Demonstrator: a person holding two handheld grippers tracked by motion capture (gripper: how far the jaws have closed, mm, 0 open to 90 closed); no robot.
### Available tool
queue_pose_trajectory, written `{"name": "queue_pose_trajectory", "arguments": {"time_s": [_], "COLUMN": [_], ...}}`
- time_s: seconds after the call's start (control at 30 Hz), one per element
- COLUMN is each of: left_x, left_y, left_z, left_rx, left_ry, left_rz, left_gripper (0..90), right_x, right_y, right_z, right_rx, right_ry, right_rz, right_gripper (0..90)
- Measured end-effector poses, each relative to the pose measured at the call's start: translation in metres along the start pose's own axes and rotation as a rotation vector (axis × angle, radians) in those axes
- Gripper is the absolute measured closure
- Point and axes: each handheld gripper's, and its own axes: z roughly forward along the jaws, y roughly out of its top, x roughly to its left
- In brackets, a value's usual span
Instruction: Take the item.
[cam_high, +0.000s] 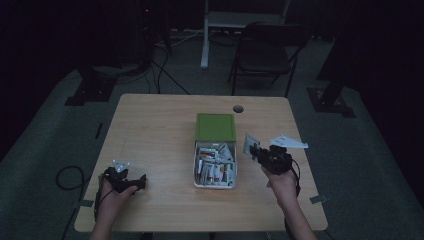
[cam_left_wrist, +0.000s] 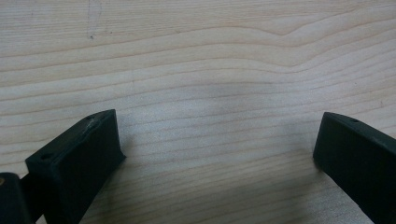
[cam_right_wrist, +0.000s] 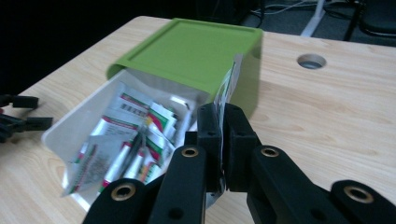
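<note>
A green box (cam_high: 215, 126) (cam_right_wrist: 196, 51) stands mid-table with its white drawer (cam_high: 215, 184) (cam_right_wrist: 60, 128) pulled out toward me, full of several small packets (cam_high: 214, 167) (cam_right_wrist: 135, 135). Right of the drawer, my right gripper (cam_high: 256, 150) (cam_right_wrist: 220, 122) is shut on one thin silver packet (cam_high: 249, 142) (cam_right_wrist: 226, 88), held upright on edge above the table. My left gripper (cam_high: 142, 181) (cam_left_wrist: 219, 154) rests low over the wood near the front left, open, its jaws wide apart with bare table between them.
The wooden table (cam_high: 155, 130) has a round cable hole (cam_high: 238, 108) (cam_right_wrist: 311, 60) behind the box. A dark folding chair (cam_high: 265, 50) and a white stand leg (cam_high: 206, 35) are on the floor beyond the far edge. A cable loop (cam_high: 67, 175) lies left of the table.
</note>
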Motion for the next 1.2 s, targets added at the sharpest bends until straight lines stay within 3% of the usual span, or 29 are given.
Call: {"name": "queue_pose_trajectory", "arguments": {"time_s": [0.47, 1.2], "left_x": [0.000, 0.000], "left_y": [0.000, 0.000], "left_z": [0.000, 0.000], "left_rx": [0.001, 0.001], "left_ry": [0.000, 0.000], "left_rz": [0.000, 0.000], "left_gripper": [1.1, 1.1], "right_x": [-0.034, -0.064], "right_y": [-0.026, -0.060], "right_z": [0.007, 0.024], "right_rx": [0.042, 0.143], "right_ry": [-0.067, -0.111], "right_rz": [0.052, 0.093], "right_gripper": [87.2, 87.1]}}
